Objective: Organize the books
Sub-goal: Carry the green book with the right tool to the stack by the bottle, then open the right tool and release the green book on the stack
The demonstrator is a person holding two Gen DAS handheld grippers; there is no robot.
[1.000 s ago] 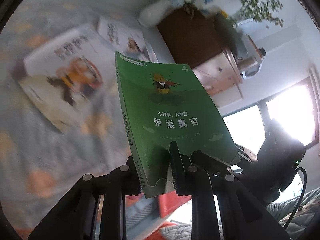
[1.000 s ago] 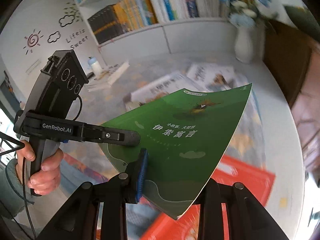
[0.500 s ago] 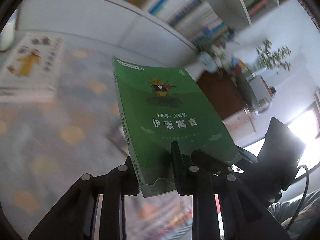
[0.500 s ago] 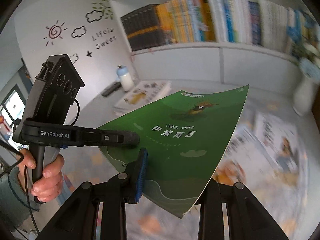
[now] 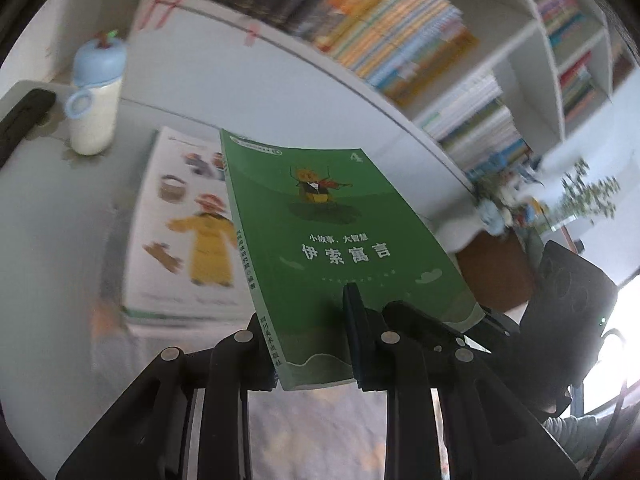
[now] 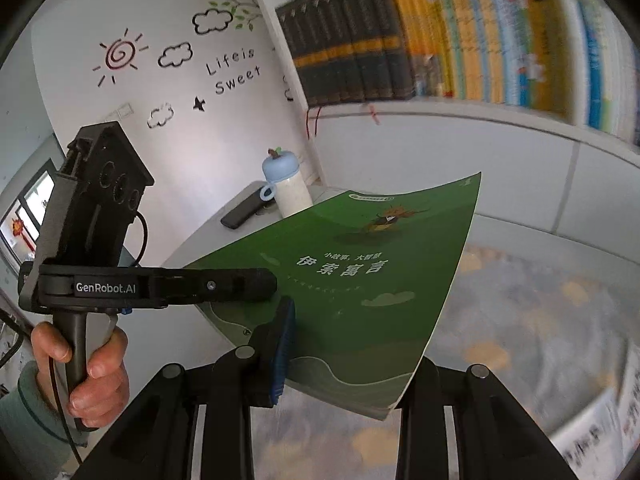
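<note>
A green paperback (image 5: 332,240) with a small insect figure and white Chinese title on its cover is held in the air by both grippers. My left gripper (image 5: 308,344) is shut on its lower spine corner. In the right wrist view the same green book (image 6: 360,280) tilts up over the table, and my right gripper (image 6: 344,360) is shut on its lower edge, one blue-padded finger (image 6: 282,340) on top and the other hidden under the book. A hand (image 6: 80,360) holds the left gripper's handle (image 6: 72,344) at the left. A stack of books (image 5: 188,240) topped by a picture book lies below.
A white bottle with a blue lid (image 5: 96,96) and a black remote (image 5: 24,116) stand at the table's far corner. A white bookshelf (image 6: 460,40) full of upright books runs behind. The patterned tablecloth (image 6: 540,300) spreads under the book. A brown cabinet (image 5: 496,272) and plant (image 5: 584,192) are at right.
Both grippers have carried the green book sideways over the table, from the vase and brown cabinet to the bottle, the book stack and the bookshelf. The grip on the book looks unchanged.
</note>
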